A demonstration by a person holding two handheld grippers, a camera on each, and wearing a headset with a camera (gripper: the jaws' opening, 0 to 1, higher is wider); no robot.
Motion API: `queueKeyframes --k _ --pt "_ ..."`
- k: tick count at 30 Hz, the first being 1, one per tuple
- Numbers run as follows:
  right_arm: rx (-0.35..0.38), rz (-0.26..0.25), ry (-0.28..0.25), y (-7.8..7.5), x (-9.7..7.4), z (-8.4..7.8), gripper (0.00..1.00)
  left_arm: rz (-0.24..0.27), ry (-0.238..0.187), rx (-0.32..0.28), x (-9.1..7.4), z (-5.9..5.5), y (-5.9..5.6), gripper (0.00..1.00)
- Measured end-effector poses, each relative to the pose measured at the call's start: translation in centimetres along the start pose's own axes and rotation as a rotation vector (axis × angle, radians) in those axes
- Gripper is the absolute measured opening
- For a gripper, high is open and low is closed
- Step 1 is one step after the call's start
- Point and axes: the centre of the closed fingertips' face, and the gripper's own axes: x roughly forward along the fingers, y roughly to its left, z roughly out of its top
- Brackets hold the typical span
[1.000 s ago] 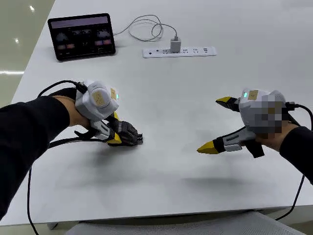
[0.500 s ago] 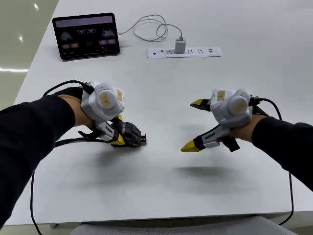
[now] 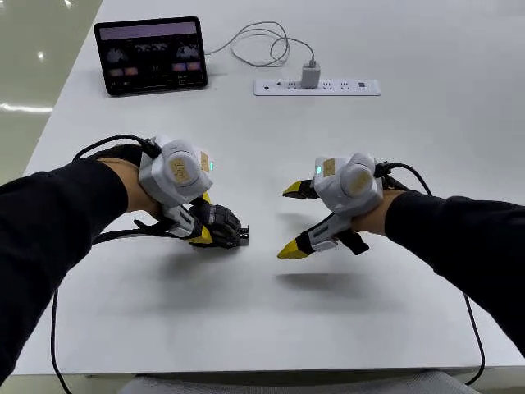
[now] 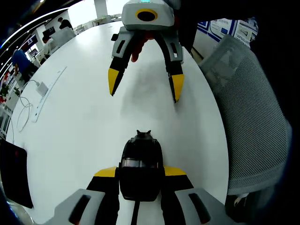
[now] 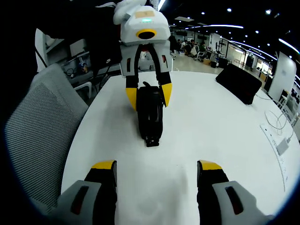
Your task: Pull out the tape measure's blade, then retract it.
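Since a second ago the right tool [image 3: 289, 219] has travelled in across the worktop [image 3: 271, 328] toward the other hand, closing most of the gap, while the left tool [image 3: 209, 223] has kept to its spot. The right tool is spread wide, gripping nothing, its two yellow tips well apart and aimed at the left hand. That opening looks deliberate: the tips need room to pass either side of the blade's end before pinching it.

The left tool is clenched on the tape measure [image 4: 140, 164], a black case held flat-sided between the jaws and resting low on the worktop. Holding it there anchors the case, so a pull from the other side should draw out the blade rather than drag the whole thing along. The case is turned so that its hook [image 5: 151, 139] points straight at the approaching tool, and no blade is drawn out yet.

The right tool sits near the hook but apart from it, so the pull has not begun. Farther back lie a tablet [image 3: 152, 56] and a power strip [image 3: 316, 86], well clear of the work.
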Motion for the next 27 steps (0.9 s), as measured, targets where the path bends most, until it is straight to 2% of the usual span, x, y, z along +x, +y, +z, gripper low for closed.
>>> queueKeyframes --k 4,8,13,21,26,27 --pt "-0.004 0.023 0.004 0.0 1.4 0.3 0.57 -0.01 -0.012 -0.009 0.0 0.1 0.1 0.3" --pt "0.0 0.048 0.002 0.3 2.6 0.9 0.44 -0.009 -0.012 -0.009 0.1 0.1 0.0 0.3" --pt "-0.009 0.068 0.015 0.7 4.1 1.3 0.37 -0.004 -0.02 -0.016 0.1 0.2 0.0 0.3" --pt "-0.03 0.076 0.025 1.0 5.2 1.7 0.23 -0.002 -0.031 -0.024 0.0 0.2 -0.1 0.3" --pt "-0.032 0.067 0.034 1.0 5.9 1.7 0.15 -0.001 -0.035 -0.026 0.0 0.2 -0.1 0.3" --pt "-0.046 0.053 0.031 0.8 6.1 1.9 0.12 0.0 -0.036 -0.027 0.0 0.2 -0.1 0.3"
